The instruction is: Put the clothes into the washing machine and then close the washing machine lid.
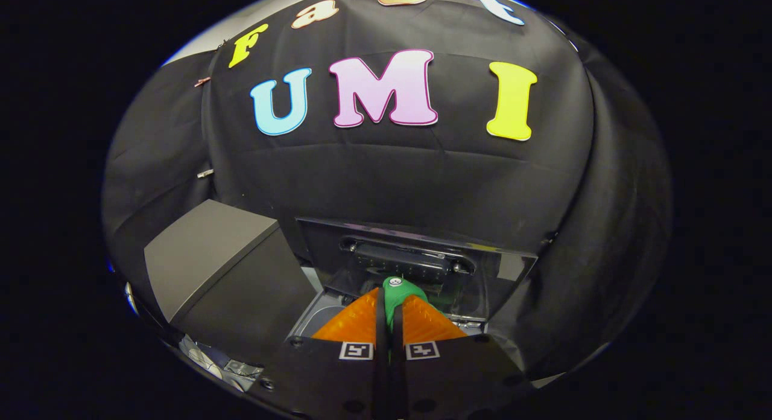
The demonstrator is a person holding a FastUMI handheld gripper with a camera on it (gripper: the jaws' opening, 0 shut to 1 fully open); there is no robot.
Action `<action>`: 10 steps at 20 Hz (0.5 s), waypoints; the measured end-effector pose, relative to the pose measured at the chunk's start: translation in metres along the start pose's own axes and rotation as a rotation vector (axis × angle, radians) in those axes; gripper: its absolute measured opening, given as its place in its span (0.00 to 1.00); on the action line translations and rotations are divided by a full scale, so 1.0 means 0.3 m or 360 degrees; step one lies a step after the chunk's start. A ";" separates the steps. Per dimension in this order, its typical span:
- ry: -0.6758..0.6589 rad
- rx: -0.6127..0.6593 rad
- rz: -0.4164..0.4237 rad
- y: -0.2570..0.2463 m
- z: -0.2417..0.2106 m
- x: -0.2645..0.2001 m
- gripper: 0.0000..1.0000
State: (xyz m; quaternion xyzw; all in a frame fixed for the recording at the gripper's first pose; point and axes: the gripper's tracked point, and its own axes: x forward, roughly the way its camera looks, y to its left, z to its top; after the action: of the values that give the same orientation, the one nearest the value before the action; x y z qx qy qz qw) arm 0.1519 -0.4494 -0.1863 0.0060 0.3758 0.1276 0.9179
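Black cloth drapes the booth behind a dark top-loading washing machine (pixel 386 269), its grey lid (pixel 205 257) raised to one side. Tool (pixel 391 314) with orange ribbed fingers (pixel 356 320) pinches a small green garment (pixel 399 293), held just above the open tub. Step in hand: loading. Next, I judge: lower, spread fingers, drop it inside, then reach for the lid.

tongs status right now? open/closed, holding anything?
Tongs: closed on the green cloth, both orange fingers pressing it, above the open washing machine.
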 end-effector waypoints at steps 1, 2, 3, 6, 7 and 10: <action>0.0008 -0.0003 -0.0007 -0.011 -0.013 0.016 0.05; 0.0032 0.0002 -0.0003 -0.012 -0.037 0.035 0.05; 0.0079 0.0014 0.0013 -0.007 -0.077 0.054 0.05; 0.0223 0.0012 -0.0004 -0.006 -0.228 0.117 0.05; 0.0277 0.0007 -0.0009 -0.006 -0.291 0.133 0.05; 0.0434 0.0018 -0.0028 0.000 -0.457 0.172 0.05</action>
State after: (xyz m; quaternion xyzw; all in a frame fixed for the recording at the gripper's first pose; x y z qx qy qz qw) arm 0.0926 -0.4486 -0.3201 -0.0094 0.4977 0.1171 0.8593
